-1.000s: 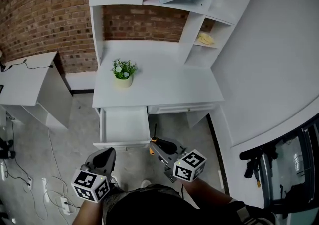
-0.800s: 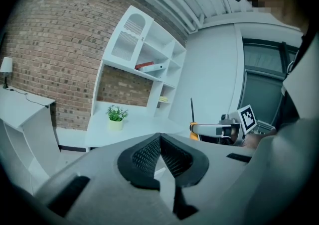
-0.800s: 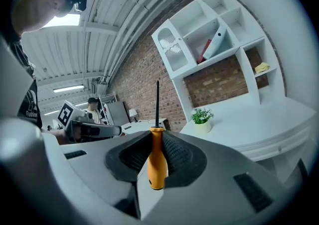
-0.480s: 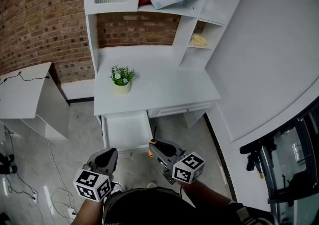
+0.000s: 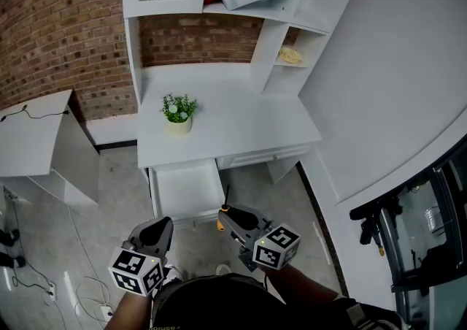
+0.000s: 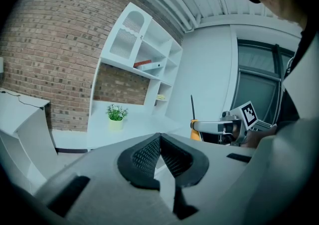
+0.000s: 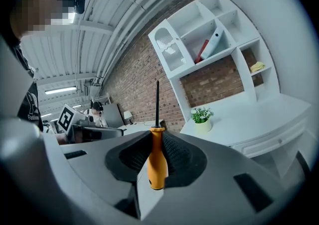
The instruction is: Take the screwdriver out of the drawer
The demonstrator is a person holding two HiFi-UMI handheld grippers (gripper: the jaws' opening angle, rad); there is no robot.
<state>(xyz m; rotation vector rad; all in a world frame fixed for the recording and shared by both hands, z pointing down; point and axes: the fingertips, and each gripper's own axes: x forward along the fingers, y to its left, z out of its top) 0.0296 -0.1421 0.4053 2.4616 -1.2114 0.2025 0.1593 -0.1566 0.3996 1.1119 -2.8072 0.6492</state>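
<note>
Holding the screwdriver [image 7: 156, 163] in my right tongs [image 5: 229, 215]. The pads are closed on the orange handle, butt end hanging below them, black shaft standing up past the tips. It is out of the drawer [image 5: 186, 190] and over the floor [image 5: 109, 197], just in front of the drawer's front edge.

Left tongs [image 6: 160, 142]: pads pressed together, nothing between them, idle beside the right.

The drawer stands pulled out from the desk [image 5: 233, 128], and from the head view its bottom looks bare. I judge the task as good as done; what is left is to carry the tool off or set it down.

Risks as I read them:
- Slip. The handle is smooth and rounded and swells toward the butt. If I ease the squeeze, it could slide down through the pads and drop to the floor.
- Swivel. The pads hold only a short stretch of the handle while the long shaft rides above them. A quick swing of my wrist could pivot the tool in the grip and tilt it out of line.
- Strike. The shaft tip points toward the drawer and the desk edge. Pushing forward carelessly would jab it into the white front.
- Open drawer. It juts out low in front of me. Stepping in without looking means a knock, and a jolt could shake the grip.
- Left tongs sit near the right; crossing them could bump the handle.
</note>
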